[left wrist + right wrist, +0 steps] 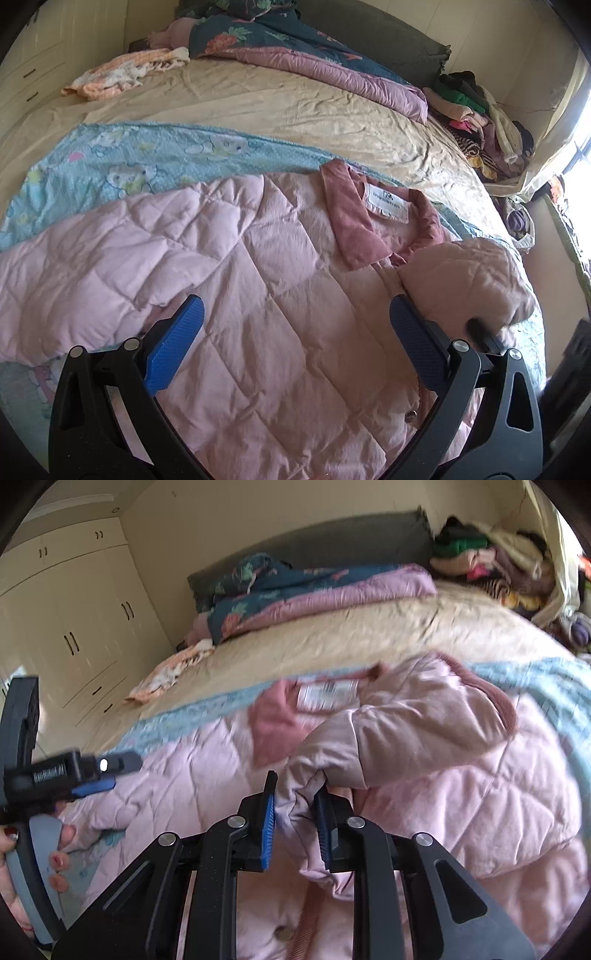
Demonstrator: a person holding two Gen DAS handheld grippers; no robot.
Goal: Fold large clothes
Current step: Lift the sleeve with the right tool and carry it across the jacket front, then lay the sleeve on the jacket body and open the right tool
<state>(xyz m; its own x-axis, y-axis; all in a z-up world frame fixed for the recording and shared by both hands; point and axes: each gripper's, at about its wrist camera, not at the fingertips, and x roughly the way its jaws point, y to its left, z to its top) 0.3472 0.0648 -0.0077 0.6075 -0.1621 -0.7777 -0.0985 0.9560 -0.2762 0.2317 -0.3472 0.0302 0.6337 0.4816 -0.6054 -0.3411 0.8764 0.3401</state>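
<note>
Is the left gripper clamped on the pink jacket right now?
No: in the left wrist view the left gripper has its blue pads spread wide apart above the pink jacket, with no fabric pinched between them.

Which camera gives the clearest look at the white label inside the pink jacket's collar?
The left wrist view: the white label sits sharp and unobstructed inside the collar of the pink jacket. In the right wrist view the label is motion-blurred, with the folded-over sleeve lying just in front of it.

Floral quilt [258, 33] by headboard — clothes heap [480, 122], wardrobe [74, 627].
</note>
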